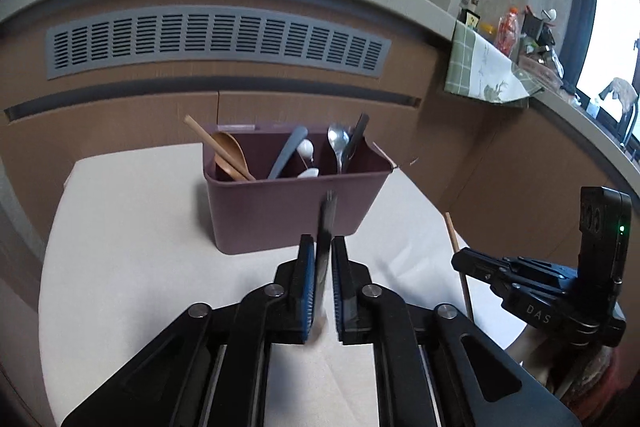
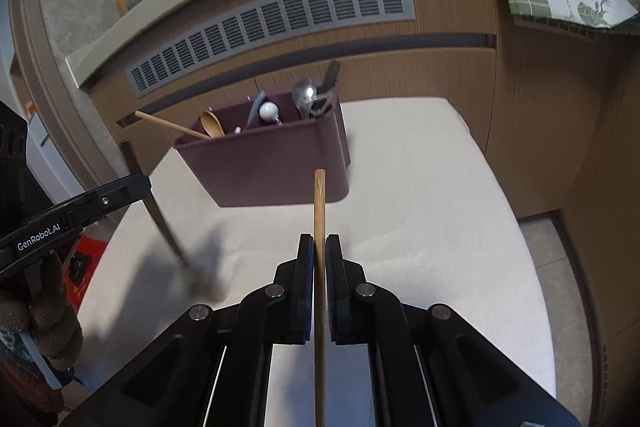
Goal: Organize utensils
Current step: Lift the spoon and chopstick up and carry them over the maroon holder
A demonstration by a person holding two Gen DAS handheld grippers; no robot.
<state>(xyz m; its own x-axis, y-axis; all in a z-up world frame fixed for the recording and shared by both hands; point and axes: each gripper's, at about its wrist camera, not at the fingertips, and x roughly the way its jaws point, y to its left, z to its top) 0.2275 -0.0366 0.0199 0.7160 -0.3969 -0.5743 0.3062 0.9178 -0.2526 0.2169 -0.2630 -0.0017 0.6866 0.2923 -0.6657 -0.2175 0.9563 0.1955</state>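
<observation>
Left gripper (image 1: 323, 247) pinches dark utensil (image 1: 325, 227) (blurred); right gripper (image 2: 319, 247) clamps wooden chopstick (image 2: 319, 203).

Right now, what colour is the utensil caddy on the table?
A dull plum-maroon, plain with no pattern. The utensil caddy shows best in the left wrist view.

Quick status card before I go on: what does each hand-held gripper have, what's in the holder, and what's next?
left hand-held gripper: shut on a dark slim utensil, blurred, kind unclear
right hand-held gripper: shut on a wooden stick, likely a chopstick
holder: maroon, on the white table, divided into compartments
left compartment: wooden spoon
middle compartment: grey handle, white piece
right compartment: metal spoon
likely next: drop both held items into the holder
</observation>
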